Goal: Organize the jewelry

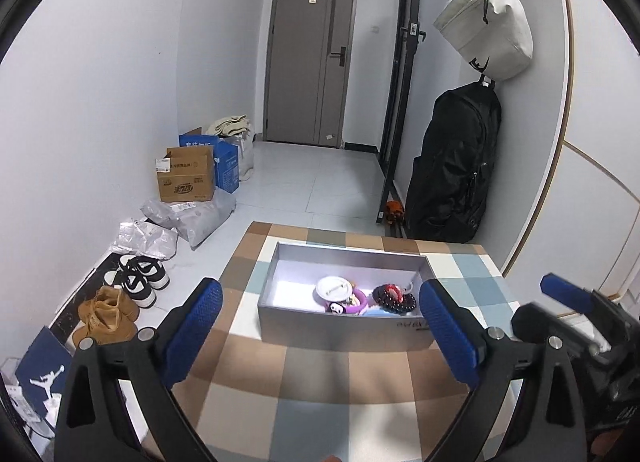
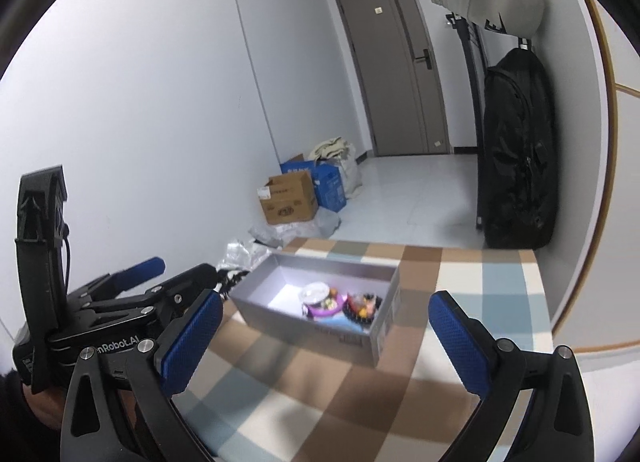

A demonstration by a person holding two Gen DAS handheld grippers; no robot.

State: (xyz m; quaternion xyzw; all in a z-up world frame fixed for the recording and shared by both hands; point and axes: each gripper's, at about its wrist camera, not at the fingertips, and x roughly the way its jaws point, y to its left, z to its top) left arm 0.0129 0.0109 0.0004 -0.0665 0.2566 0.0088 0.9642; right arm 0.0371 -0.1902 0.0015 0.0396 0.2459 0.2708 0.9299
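A grey open box (image 1: 344, 330) stands on the checked tablecloth (image 1: 320, 382). Inside it lie a white round case (image 1: 334, 288), a purple bracelet with a charm (image 1: 354, 304) and a dark beaded bracelet (image 1: 394, 298). The box also shows in the right wrist view (image 2: 356, 342), with the jewelry (image 2: 340, 302) at its near right end. My left gripper (image 1: 320, 326) is open and empty, held just short of the box. My right gripper (image 2: 324, 334) is open and empty, to the right of the left one, also short of the box.
The table's left edge drops to a floor with shoes (image 1: 136, 282), parcels (image 1: 192, 218) and cardboard boxes (image 1: 188, 178). A black bag (image 1: 452, 166) and a white bag (image 1: 488, 26) hang on the right wall. A door (image 1: 312, 58) is at the far end.
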